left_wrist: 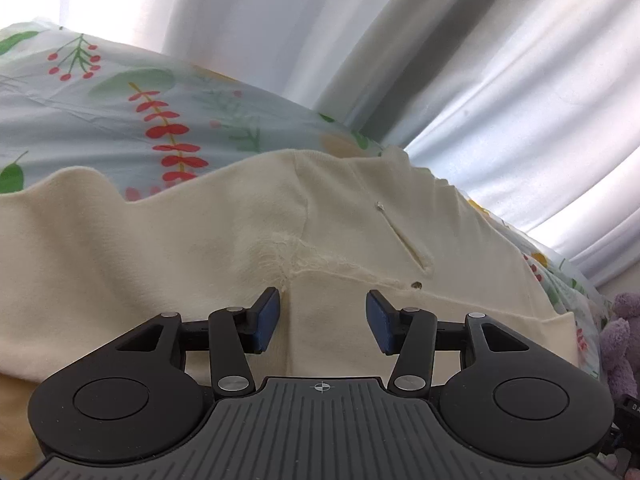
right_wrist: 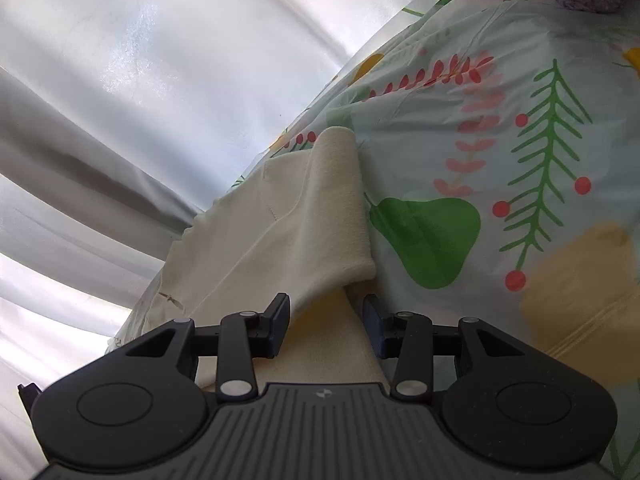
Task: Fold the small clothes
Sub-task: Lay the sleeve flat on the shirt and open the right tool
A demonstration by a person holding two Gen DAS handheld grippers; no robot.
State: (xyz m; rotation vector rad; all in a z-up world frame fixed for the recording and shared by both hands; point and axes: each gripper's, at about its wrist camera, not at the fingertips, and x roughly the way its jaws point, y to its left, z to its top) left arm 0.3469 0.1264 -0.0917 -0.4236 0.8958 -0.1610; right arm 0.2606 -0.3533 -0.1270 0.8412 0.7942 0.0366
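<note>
Roughly midway, I'd judge: cream garment (left_wrist: 160, 248) lies on the floral bedsheet (left_wrist: 100, 112) near its curtain-side edge, w/ one flap (right_wrist: 340, 208) turned over. Left gripper (left_wrist: 322, 320) & right gripper (right_wrist: 326, 326) both spread wide, gripping nothing, low over cloth. More folds left.

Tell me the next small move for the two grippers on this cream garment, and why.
Probably close both on the cloth. The left gripper is open over the cream garment, straddling a crease; the right gripper is open at its folded edge. Neither holds fabric, so no fold can start.
</note>
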